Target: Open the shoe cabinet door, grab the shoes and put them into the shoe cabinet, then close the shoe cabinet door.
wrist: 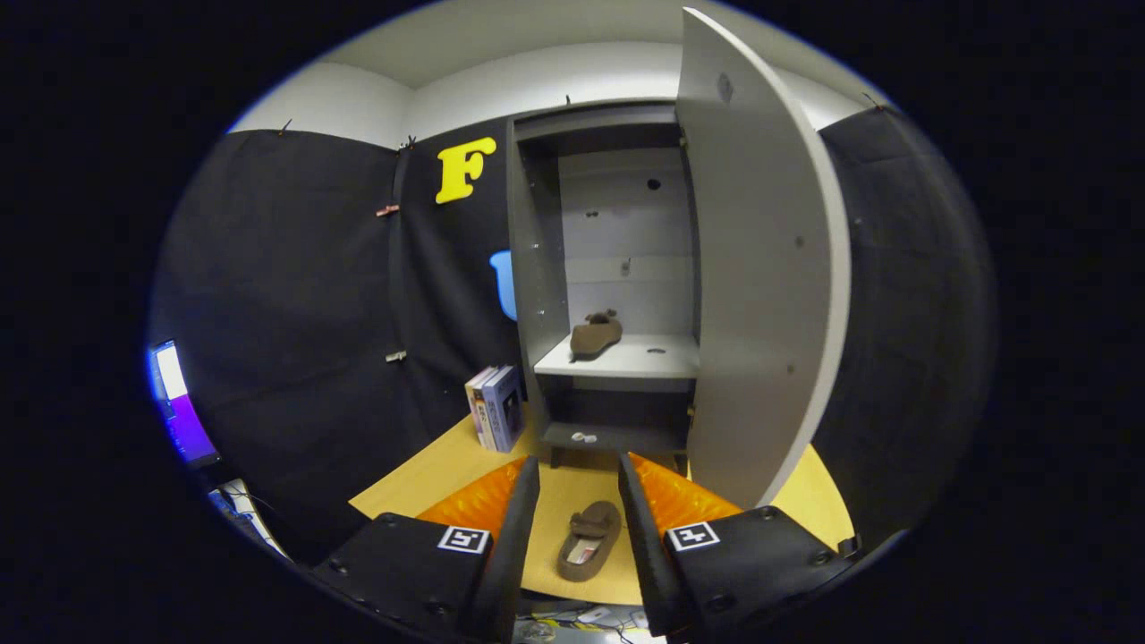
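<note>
Fingers of the hand-held gripper (579, 510) stand wide apart, empty, at the frame's bottom. Between them a brown slipper (589, 540) lies on the bench (447, 470). Centre frame, the grey cabinet (537, 268) stands door (760, 268) open, a second slipper (596, 334) on its shelf (635, 358).

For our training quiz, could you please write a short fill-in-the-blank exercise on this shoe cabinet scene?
1. The cabinet door stands ____.
2. One shoe lies on the cabinet's ____ shelf.
3. The other shoe lies on the floor between the fingers of the gripper, which is ____.
4. Left of the cabinet stand some ____.

Missing words: open; upper; open; books
</note>
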Tool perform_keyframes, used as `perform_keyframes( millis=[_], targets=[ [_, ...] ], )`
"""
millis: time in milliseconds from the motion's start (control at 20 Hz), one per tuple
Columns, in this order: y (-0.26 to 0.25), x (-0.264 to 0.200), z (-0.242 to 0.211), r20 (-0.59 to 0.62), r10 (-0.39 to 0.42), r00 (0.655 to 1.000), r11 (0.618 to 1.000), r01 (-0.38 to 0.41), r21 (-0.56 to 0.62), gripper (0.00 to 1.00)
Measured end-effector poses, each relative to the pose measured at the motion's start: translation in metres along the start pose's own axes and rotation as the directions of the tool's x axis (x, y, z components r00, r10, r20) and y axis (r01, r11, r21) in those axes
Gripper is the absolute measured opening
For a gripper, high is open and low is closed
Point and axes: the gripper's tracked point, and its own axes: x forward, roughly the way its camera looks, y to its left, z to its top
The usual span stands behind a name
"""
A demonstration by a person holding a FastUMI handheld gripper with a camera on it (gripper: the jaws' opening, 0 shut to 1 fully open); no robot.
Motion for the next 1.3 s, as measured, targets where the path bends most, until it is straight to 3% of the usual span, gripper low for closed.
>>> perform_keyframes(
  millis=[300,800,1050,1150,1300],
  targets=[
    [0.019,0.065,-0.082,-0.181,-0.04,0.983,0.999,0.046,0.028,0.57],
    [0.013,0.171,-0.229,-0.482,-0.193,0.855,0.966,0.252,0.06,0.58],
    [0.002,0.202,-0.297,-0.586,-0.21,0.782,0.952,0.3,0.059,0.58],
    [-0.001,0.211,-0.316,-0.607,-0.207,0.767,0.948,0.311,0.07,0.58],
    [-0.008,0.222,-0.33,-0.596,-0.219,0.772,0.946,0.317,0.063,0.57]
  ],
)
